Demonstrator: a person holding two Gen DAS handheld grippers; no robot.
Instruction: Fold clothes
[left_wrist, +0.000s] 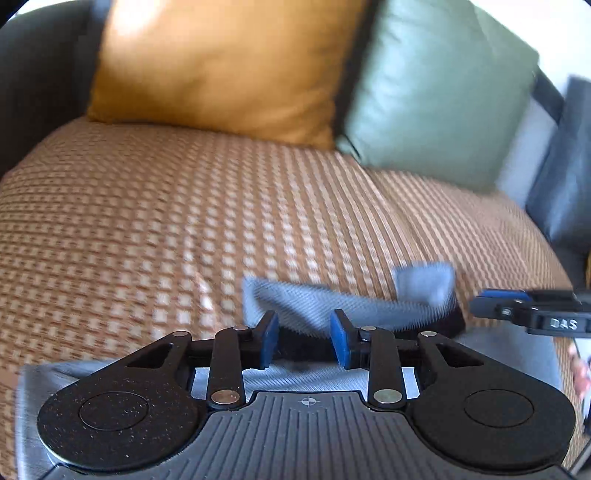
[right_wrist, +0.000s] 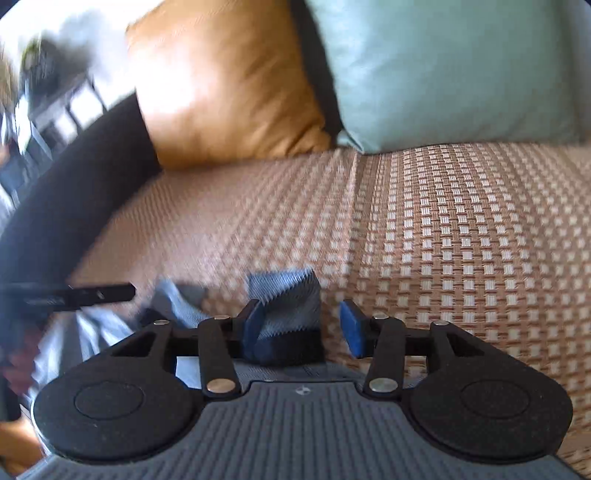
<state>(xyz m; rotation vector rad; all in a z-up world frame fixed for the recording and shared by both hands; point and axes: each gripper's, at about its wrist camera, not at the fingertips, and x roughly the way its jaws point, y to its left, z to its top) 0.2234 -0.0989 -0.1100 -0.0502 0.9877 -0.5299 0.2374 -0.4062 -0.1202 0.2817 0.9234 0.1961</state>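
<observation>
A grey-blue ribbed garment (left_wrist: 314, 306) with a dark inner band lies crumpled on the sofa seat, just ahead of both grippers. My left gripper (left_wrist: 304, 339) is open, its blue pads (left_wrist: 271, 338) standing apart just before the garment's edge. In the right wrist view, a raised corner of the garment (right_wrist: 288, 302) sits between the spread fingers of my right gripper (right_wrist: 301, 330), which is open, the cloth resting close to the left pad (right_wrist: 253, 328). Each gripper shows in the other's view: the right gripper (left_wrist: 532, 310) and the left gripper (right_wrist: 81, 293).
The seat has a brown and cream woven cover (left_wrist: 147, 221). An orange cushion (left_wrist: 214, 66) and a pale green cushion (left_wrist: 436, 92) lean on the backrest. A dark armrest (right_wrist: 74, 177) curves along the left. Grey upholstery (left_wrist: 569, 166) stands at the right.
</observation>
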